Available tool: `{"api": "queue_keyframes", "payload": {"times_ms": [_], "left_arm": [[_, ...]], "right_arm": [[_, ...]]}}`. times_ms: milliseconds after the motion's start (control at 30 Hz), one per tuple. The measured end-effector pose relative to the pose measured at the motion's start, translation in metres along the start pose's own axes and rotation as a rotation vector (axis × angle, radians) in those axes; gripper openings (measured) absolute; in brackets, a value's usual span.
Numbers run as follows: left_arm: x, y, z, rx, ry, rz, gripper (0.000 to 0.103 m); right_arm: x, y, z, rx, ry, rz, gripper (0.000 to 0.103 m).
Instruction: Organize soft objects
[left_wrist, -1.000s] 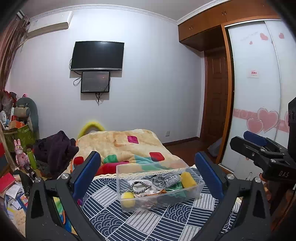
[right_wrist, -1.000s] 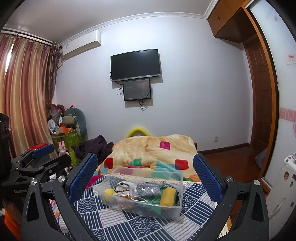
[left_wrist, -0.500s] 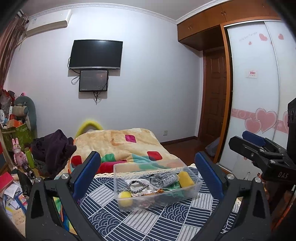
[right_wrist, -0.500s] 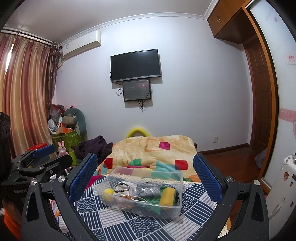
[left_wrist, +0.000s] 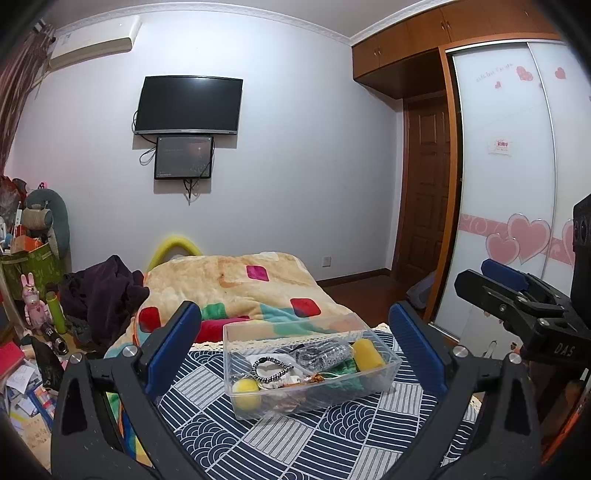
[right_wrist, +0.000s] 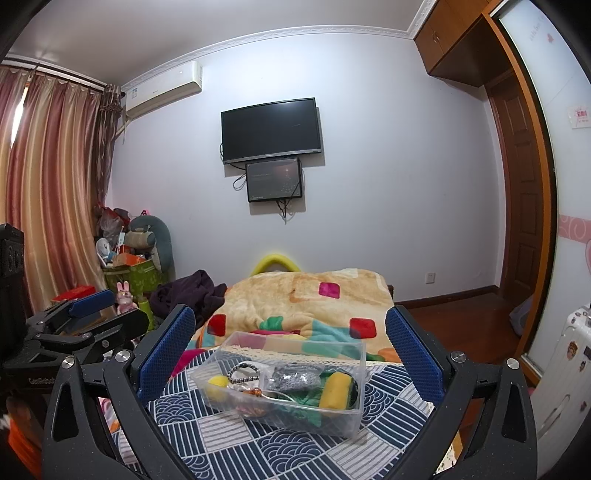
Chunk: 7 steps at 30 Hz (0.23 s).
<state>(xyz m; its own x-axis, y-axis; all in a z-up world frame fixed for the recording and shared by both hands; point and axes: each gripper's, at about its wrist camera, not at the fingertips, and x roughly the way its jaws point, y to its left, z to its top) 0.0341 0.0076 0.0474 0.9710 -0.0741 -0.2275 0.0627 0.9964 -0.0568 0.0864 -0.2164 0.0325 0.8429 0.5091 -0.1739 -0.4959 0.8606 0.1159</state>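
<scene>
A clear plastic bin sits on a navy and white patterned cloth. Inside lie a yellow ball, a yellow roll, a grey fabric bundle, a beaded bracelet and green cloth. My left gripper is open and empty, held short of the bin. My right gripper is open and empty too, also short of the bin. Each gripper shows in the other's view, the right one and the left one.
A beige blanket with coloured squares lies behind the bin. Dark clothes and a cluttered pile are at the left. A wardrobe with heart stickers and a door stand at the right.
The left wrist view has shifted slightly, so the bin and room sit a little further left and lower. Both grippers stay open. The right wrist view is unchanged.
</scene>
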Motion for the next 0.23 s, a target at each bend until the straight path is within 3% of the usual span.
{"api": "queue_keyframes", "payload": {"times_ms": [233], "left_arm": [[-0.0008, -0.0014, -0.0010, 0.002, 0.005, -0.006, 0.103]], "right_arm": [[-0.0005, -0.0007, 0.0004, -0.001, 0.005, 0.002, 0.103]]}}
